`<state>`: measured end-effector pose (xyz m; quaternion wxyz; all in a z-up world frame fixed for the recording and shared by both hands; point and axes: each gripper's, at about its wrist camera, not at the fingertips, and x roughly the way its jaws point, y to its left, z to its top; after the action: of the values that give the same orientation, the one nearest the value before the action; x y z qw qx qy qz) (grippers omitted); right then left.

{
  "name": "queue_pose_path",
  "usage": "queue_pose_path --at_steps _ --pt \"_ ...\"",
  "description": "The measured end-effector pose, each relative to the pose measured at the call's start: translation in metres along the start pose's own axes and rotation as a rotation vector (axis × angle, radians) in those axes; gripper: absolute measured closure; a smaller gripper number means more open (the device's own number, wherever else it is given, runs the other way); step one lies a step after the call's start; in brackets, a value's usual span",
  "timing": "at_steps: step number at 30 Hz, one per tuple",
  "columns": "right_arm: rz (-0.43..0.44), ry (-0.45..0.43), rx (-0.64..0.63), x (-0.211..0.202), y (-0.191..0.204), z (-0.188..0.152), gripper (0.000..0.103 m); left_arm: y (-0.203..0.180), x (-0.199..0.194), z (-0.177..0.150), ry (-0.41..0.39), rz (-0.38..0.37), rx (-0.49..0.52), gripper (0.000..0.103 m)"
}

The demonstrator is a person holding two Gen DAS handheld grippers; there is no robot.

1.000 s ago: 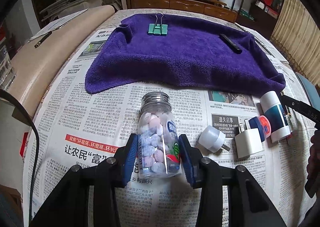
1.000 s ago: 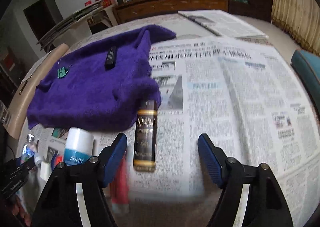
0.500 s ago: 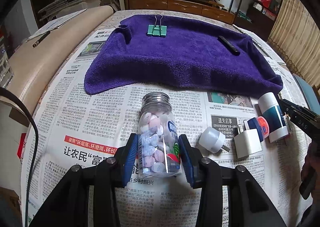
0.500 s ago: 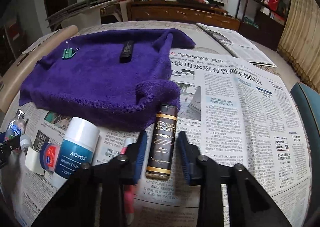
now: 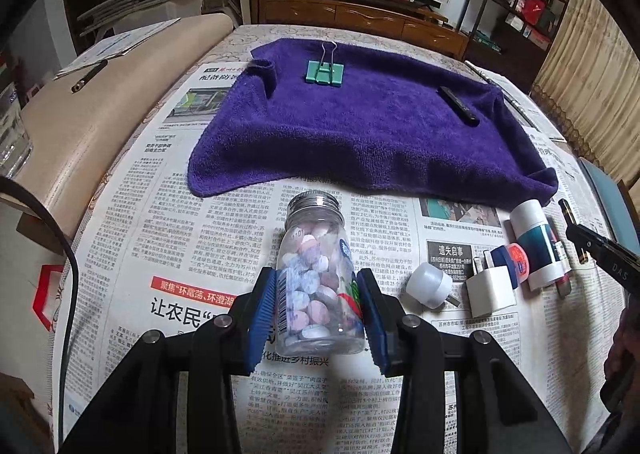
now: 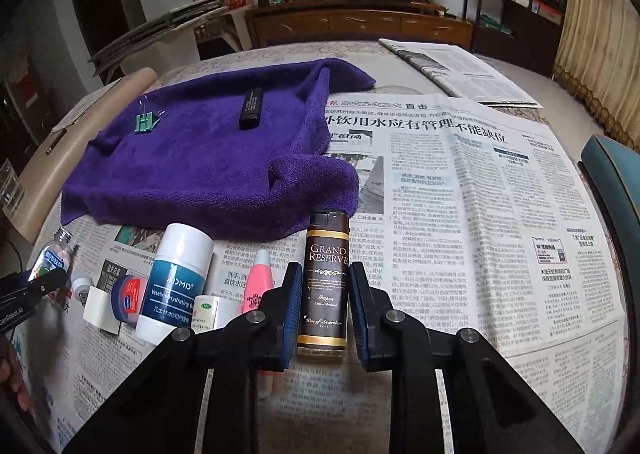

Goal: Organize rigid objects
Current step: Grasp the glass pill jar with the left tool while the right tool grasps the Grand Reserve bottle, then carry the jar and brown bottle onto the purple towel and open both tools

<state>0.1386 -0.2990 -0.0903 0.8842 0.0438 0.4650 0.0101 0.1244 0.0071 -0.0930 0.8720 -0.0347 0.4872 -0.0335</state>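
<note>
My left gripper (image 5: 318, 308) is shut on a clear jar of pastel candies (image 5: 318, 274) with a silver screw lid, held over the newspaper. My right gripper (image 6: 325, 308) is shut on a dark brown "Grand Reserve" bottle (image 6: 325, 286) with a gold band. A purple towel (image 5: 360, 126) lies behind, carrying a green binder clip (image 5: 325, 72) and a black lighter (image 5: 458, 105). The towel (image 6: 208, 158), clip (image 6: 145, 121) and lighter (image 6: 251, 108) also show in the right wrist view.
On the newspaper lie a white and blue lotion bottle (image 6: 176, 282), a small red-lidded tin (image 6: 127, 298), a pink tube (image 6: 258, 282), a white charger (image 5: 490, 290) and a white cap (image 5: 429, 285). A beige cushion (image 5: 80, 134) borders the left edge.
My right gripper moved in over the brown bottle and closed its fingers on it. My left gripper kept its hold on the candy jar and shifted slightly.
</note>
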Motion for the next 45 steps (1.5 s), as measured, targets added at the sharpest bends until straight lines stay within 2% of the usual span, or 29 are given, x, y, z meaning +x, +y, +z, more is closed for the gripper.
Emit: queue_pose_path --at_steps 5,11,19,28,37,45 --pt "0.007 -0.011 0.007 -0.014 0.0 -0.001 0.079 0.001 -0.012 0.007 -0.017 -0.012 0.004 0.065" --pt "0.021 -0.036 -0.002 -0.026 0.009 0.016 0.079 -0.001 -0.018 0.018 -0.029 -0.01 0.024 0.065" --pt "0.049 -0.055 -0.01 -0.025 0.024 0.031 0.079 0.0 -0.022 0.03 -0.052 -0.035 0.012 0.065" --pt "0.072 -0.063 -0.025 -0.012 0.041 0.063 0.079 0.0 -0.028 0.067 -0.097 -0.032 0.024 0.065" --pt "0.072 -0.033 -0.032 0.021 0.055 0.095 0.079 -0.003 -0.005 0.113 -0.117 -0.036 0.036 0.065" --pt "0.052 0.014 -0.041 0.058 0.059 0.112 0.079 0.004 0.042 0.139 -0.094 -0.032 0.018 0.065"
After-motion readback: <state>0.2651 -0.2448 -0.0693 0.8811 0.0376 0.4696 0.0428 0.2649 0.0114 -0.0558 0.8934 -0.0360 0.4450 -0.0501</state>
